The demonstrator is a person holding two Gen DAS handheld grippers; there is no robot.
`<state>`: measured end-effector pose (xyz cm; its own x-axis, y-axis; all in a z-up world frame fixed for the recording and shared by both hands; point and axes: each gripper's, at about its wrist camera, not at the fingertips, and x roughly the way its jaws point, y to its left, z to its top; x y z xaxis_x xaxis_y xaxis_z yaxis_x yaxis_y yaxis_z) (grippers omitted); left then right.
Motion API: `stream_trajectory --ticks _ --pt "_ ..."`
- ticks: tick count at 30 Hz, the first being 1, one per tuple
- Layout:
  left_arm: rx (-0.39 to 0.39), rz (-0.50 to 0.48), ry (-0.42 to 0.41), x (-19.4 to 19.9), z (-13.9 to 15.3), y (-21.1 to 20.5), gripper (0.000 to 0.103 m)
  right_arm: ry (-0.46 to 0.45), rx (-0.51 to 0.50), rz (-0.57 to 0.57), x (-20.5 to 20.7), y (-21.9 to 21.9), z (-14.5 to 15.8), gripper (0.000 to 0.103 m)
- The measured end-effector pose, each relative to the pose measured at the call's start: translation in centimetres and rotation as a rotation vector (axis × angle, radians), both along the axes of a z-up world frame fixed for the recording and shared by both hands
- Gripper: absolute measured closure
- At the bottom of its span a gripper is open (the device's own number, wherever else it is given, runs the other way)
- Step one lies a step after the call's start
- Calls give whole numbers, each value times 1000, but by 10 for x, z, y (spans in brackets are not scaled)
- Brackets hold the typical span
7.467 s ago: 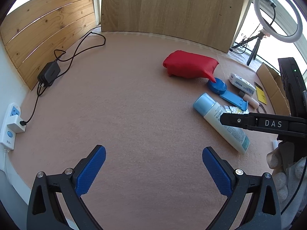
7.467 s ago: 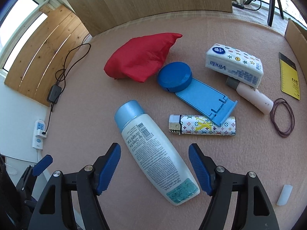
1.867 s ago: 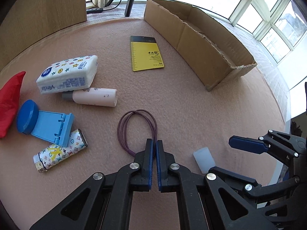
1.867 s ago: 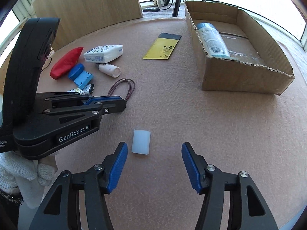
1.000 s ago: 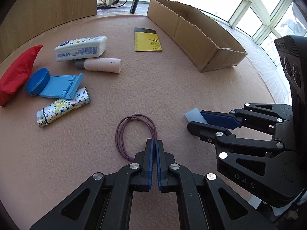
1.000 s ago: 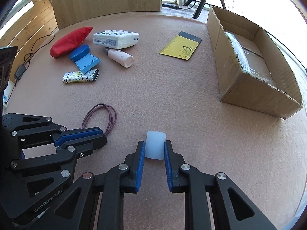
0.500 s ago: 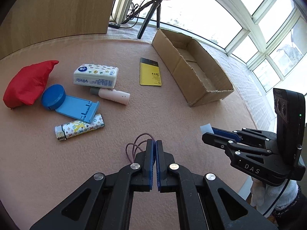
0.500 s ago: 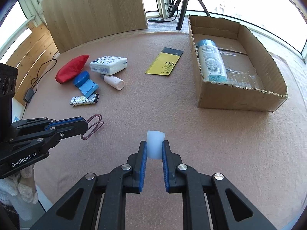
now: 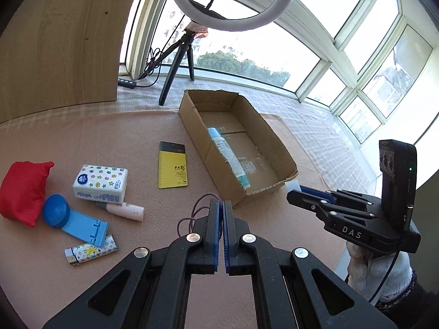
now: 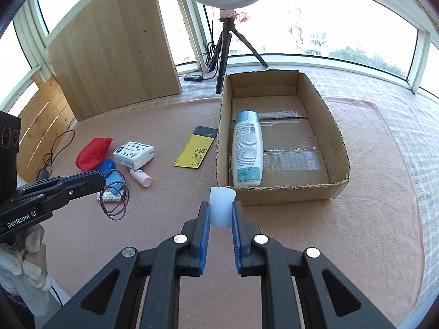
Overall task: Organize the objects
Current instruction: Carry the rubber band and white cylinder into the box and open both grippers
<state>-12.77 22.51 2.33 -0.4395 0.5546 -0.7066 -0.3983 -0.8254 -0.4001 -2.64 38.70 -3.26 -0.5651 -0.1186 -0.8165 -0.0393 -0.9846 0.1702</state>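
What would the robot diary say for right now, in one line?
left gripper: shut on purple hair tie | right gripper: shut on white cap | cardboard box: holds lotion bottle

- The counter (image 10: 170, 126) is covered with a pinkish felt-like mat.
- A cardboard box (image 10: 336, 137) stands open on it.
- A yellow notepad (image 10: 195, 150) lies just left of the box.
- Further left lie a tissue pack (image 10: 134, 153), a red pouch (image 10: 92, 150) and a small white tube (image 10: 141, 176), close together.
- In the left wrist view, a blue stand (image 9: 76, 223) and a patterned lighter (image 9: 92, 250) lie beside them.
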Motion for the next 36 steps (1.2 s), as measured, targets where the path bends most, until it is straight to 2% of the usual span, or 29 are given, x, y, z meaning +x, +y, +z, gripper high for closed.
stream_trajectory --ticks 7,16,27,30,31,32,33,34,36 --pt "2 -38 24 -32 15 52 101 22 28 -29 -20 34 7 89" --pt "-31 -52 2 -74 0 125 101 9 40 -50 -42 70 -1 89" --pt "-56 -45 -4 -107 -11 169 101 -15 31 -42 -62 97 -15 89" --pt "-46 -36 -13 -113 -12 171 100 -14 24 -36 -63 99 -16 81" --pt "-41 -34 -27 -115 -14 170 96 -12 19 -36 -62 100 -16 72" --pt "-46 -26 -37 -116 -16 170 78 -7 17 -42 -61 101 -15 66" --pt "-49 -17 -37 -117 -17 169 60 0 21 -50 -60 102 -14 55" --pt "-47 -14 -32 -116 -17 168 56 7 28 -57 -59 102 -14 50" --pt "-48 -16 -30 -115 -18 167 56 8 30 -63 -60 104 -13 50"
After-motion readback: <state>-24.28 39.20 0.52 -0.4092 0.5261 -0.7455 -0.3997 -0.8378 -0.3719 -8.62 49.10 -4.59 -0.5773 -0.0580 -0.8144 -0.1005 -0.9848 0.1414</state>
